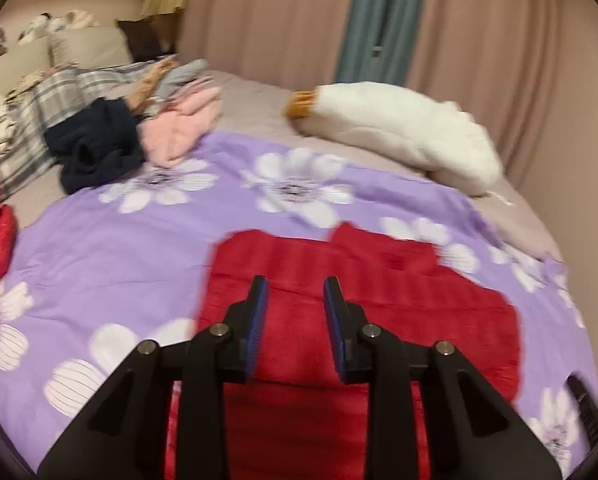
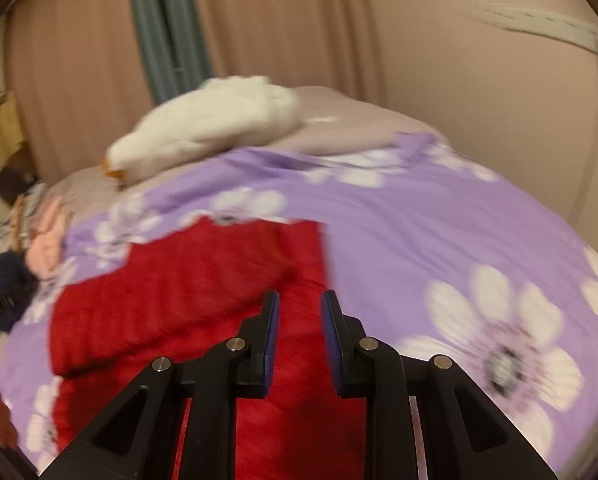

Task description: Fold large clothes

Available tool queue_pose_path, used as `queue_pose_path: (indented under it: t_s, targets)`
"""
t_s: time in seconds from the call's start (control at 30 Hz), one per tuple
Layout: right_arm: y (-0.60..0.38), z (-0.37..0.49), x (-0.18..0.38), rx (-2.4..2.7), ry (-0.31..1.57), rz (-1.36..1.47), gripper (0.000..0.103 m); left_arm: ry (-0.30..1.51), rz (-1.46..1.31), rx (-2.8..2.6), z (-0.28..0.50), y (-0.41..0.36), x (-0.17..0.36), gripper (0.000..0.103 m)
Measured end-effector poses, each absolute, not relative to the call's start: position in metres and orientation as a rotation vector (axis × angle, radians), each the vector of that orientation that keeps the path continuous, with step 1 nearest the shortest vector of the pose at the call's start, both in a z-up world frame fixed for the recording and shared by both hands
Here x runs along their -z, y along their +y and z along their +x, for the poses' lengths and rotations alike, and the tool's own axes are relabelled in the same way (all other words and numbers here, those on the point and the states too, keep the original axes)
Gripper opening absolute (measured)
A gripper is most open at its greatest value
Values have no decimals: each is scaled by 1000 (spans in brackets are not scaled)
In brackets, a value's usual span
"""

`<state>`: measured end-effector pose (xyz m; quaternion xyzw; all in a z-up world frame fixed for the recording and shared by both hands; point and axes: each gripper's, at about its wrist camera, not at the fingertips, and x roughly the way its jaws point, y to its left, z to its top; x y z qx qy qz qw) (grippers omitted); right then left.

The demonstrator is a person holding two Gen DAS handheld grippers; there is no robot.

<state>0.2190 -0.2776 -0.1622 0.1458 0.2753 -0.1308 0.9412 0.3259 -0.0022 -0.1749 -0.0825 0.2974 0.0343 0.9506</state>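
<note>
A: Right, the red garment (image 1: 359,304) lies folded on the purple floral bedspread (image 1: 111,248).
B: Left gripper (image 1: 296,286) and right gripper (image 2: 299,300) hover above it, jaws narrowly apart, holding nothing.

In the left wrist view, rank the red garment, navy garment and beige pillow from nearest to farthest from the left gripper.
From the left gripper:
1. Red garment, directly beneath the fingers.
2. Navy garment, up left on the bed.
3. Beige pillow, far left at the headboard.

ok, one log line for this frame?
left tongs: open, empty, over red garment | right tongs: open, empty | garment: partly folded on purple flowered cover | clothes pile: untouched
</note>
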Motion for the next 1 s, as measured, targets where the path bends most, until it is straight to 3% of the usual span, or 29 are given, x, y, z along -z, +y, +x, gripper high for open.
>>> queue_pose_path:
  t_s: [0.23,0.33,0.37,0.47,1.0]
  targets:
    - [-232,327,170,141,592,155,25,703,-163,-147,376,34,231,23]
    - [-239,362,220,198,731,154,25,774,-88,-173,394,23,287,24]
    - [-248,366,242,196,757,187,17,764,-74,-169,395,18,301,24]
    - [-264,360,277,165,723,267,15,752,-38,-184,398,10,300,25]
    - [-265,366,273,179,727,265,14,775,-43,-188,405,13,306,26]
